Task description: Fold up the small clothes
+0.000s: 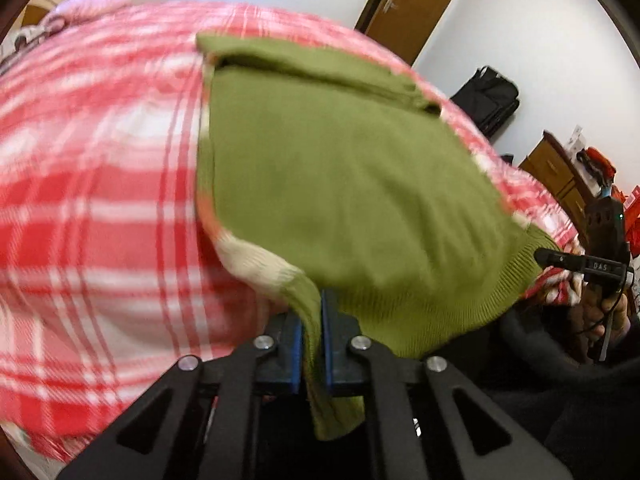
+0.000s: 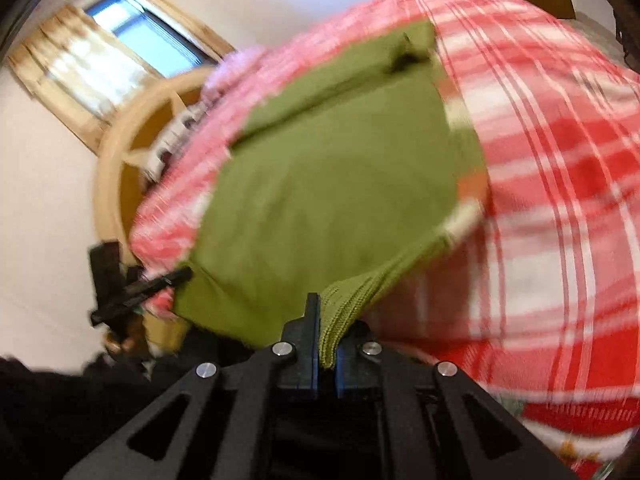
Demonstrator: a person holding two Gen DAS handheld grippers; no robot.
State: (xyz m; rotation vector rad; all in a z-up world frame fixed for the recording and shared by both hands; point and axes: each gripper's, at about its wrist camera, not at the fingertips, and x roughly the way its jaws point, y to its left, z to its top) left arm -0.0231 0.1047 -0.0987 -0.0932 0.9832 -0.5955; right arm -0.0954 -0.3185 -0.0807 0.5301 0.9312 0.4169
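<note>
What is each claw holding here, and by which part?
Both hold the green sweater by its ribbed bottom hem: the left claw is shut on one corner, the right claw on the other, over the red plaid blanket.

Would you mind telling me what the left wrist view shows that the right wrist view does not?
Only the left wrist view shows a brown door, a black bag and a wooden cabinet. Only the right wrist view shows a curtained window and a round wooden frame. Both show the green garment on the red plaid blanket, with each claw shut on its ribbed hem: left claw, right claw.
</note>
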